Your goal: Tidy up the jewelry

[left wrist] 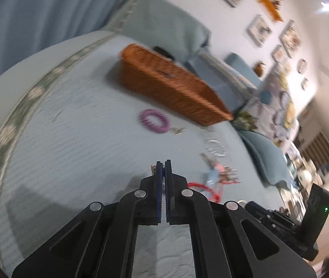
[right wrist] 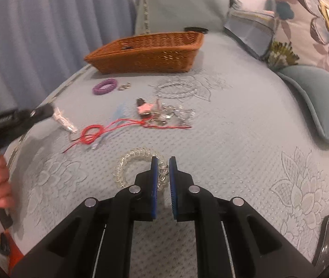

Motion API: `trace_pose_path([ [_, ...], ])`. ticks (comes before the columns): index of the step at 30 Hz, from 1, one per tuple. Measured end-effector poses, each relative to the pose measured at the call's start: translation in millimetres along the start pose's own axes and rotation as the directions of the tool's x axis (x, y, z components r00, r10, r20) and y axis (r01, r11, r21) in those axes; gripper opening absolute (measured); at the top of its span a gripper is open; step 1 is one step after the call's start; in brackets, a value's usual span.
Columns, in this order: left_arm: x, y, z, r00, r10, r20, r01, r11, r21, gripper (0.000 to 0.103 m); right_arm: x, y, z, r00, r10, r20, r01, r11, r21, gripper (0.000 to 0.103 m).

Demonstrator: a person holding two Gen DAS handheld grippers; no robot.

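At lower left of the right wrist view, your left gripper pinches a small silvery piece, jaws fully closed on it, above the quilted pale-blue bedspread. Centre frame, red cord loops beside a tangle of metal charms. At lower centre, your right gripper is clamped narrowly on a clear coiled bracelet. A woven rattan basket sits upper centre.
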State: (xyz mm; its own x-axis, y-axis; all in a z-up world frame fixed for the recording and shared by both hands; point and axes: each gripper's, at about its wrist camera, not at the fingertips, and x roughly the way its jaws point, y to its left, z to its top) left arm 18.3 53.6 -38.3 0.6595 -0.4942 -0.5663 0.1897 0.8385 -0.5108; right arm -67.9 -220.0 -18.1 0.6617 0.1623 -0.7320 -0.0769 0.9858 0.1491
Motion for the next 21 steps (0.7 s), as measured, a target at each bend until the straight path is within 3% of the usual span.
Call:
trace_pose_path([
  [5,-6,11,-17,0.997,0.037,-0.064,-0.038,0.999,-0.017,0.001,3,-4,-2,1.0,-0.011,-0.02,0.011,1.0,0.027,0.008],
  [12,-9,-12,-49,0.984,-0.029,-0.176,0.039,0.998,0.054,0.001,0,-5,-10,0.998,0.048,-0.033,-0.047,0.998,0.048,0.008],
  [14,-13,-21,-53,0.984,-0.004,-0.176,0.022,0.995,0.1,0.002,-2,-5,-11,0.998,0.054,-0.03,-0.053,0.998,0.046,0.008],
  [15,-15,-21,-53,0.986,0.01,-0.167,0.009,0.994,0.112,0.005,-2,-5,-12,0.998,0.059,-0.029,-0.058,0.997,0.045,0.008],
  [17,-21,-19,-48,0.99,0.043,-0.133,-0.027,0.992,0.12,0.029,-3,-6,-12,0.997,0.074,-0.029,-0.072,0.996,0.047,0.009],
  [19,-27,-16,-38,0.993,0.094,-0.075,-0.083,0.988,0.127,0.043,-4,-8,-12,0.996,0.089,-0.029,-0.087,0.995,0.053,0.016],
  [21,-27,-15,-27,0.992,0.113,-0.05,-0.105,0.985,0.135,0.045,-6,-10,-12,0.995,0.099,-0.023,-0.097,0.994,0.051,0.028],
])
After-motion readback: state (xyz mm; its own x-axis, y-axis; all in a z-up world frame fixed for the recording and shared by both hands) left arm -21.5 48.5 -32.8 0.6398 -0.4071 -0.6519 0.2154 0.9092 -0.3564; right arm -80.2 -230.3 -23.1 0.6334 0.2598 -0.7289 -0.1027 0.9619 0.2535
